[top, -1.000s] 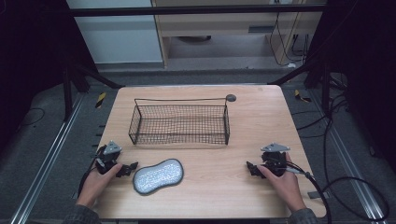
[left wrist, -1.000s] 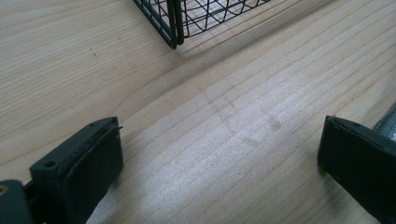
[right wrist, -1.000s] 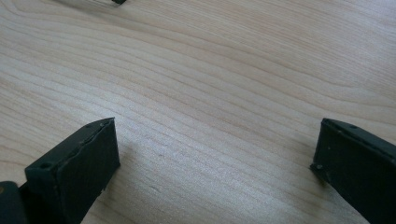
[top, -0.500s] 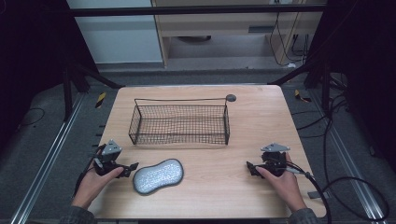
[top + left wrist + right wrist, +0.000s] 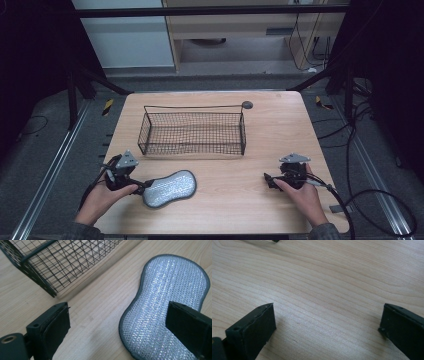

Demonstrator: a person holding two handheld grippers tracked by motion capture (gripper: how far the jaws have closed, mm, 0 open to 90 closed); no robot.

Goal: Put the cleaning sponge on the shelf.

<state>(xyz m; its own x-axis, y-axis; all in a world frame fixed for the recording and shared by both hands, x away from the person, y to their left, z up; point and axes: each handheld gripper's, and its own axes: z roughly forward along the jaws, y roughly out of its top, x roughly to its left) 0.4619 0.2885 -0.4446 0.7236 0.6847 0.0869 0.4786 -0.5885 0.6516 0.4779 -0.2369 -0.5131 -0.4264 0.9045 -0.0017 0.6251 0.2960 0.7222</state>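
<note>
A: Landmark is the wire basket. Where's the pad sitting?

B: Silver scrubbing pad is lying flat on the desk, on the person's side of the basket, off its near-left corner, apart from it. In the left gripper view the pad is showing a grey rim and a glittery mesh face, with the basket corner up beyond it.

A: Left gripper?

B: Left gripper is resting on the desk near the basket's left end, on the person's side, held in the left hand. Jaws are standing wide apart. One jaw is hanging over the pad's near end, the other is over bare wood beside it. Not closed on anything. Can't tell if the jaw over the pad is touching it.

A: So pad relative to that gripper?

B: Pad's near end is lying partly in the gap between the jaws; the rest is stretching away, past the jaw tips.

A: Right gripper?

B: Right gripper is sitting on the desk on the person's side of the basket's right end, well apart from it, in the right hand. Jaws spread wide, bare wood between them in the right gripper view. Well apart from the pad.

A: Anything else?

B: Small dark round disc is lying just beyond the basket's far-right corner. Basket is looking empty.
</note>
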